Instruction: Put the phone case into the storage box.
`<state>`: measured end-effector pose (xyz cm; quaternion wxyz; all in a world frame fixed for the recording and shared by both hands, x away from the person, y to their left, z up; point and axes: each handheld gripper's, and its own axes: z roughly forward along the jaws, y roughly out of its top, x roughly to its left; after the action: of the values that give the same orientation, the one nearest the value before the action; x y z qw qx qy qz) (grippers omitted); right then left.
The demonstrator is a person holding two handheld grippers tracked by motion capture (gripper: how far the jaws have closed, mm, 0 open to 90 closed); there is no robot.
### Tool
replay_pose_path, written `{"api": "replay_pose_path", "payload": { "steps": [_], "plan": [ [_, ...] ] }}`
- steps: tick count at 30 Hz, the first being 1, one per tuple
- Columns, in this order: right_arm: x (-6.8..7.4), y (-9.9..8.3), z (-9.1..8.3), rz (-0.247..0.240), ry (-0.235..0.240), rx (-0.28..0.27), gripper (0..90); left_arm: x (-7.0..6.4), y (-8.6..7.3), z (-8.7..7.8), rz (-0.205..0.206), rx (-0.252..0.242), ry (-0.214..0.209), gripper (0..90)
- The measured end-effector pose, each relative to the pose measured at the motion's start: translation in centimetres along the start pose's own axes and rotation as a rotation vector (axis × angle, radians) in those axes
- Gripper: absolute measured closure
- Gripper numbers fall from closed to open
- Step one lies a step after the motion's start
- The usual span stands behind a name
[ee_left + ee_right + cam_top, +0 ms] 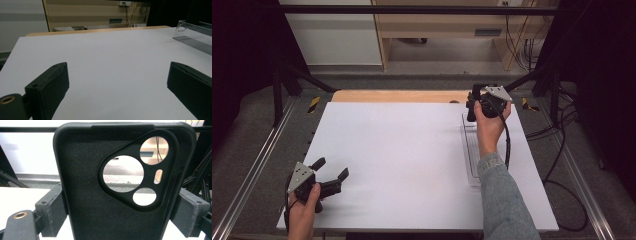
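Your right gripper point(472, 102) pinches the black phone case point(120, 187) upright by its side edges at the table's point(402, 150) two o'clock, above the clear tray point(471, 150), likely for placing, while your left gripper point(333, 172) idles spread at seven o'clock.

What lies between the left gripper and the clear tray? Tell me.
Bare white table separates the left gripper from the clear tray, as seen in the high view.
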<state>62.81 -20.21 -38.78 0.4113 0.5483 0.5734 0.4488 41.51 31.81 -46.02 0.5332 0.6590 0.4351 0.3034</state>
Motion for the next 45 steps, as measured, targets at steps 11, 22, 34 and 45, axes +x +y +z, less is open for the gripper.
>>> {"api": "replay_pose_path", "payload": {
  "steps": [11,22,34,45],
  "plan": [
    [0.4,-1.2,0.7,-0.007,0.017,0.020,13.7,0.0,0.0,0.0,0.002,0.001,-0.005,4.2],
    [0.4,-1.7,1.0,-0.010,0.023,0.034,13.7,-0.1,0.0,0.0,0.006,0.003,-0.010,4.3],
    [0.4,-2.2,1.1,-0.010,0.023,0.042,13.6,-0.1,0.0,0.1,0.010,0.003,-0.010,4.3],
    [0.6,-2.5,1.3,-0.007,0.031,0.050,13.5,-0.1,0.0,0.1,0.011,0.003,-0.011,4.3]
  ]
}}
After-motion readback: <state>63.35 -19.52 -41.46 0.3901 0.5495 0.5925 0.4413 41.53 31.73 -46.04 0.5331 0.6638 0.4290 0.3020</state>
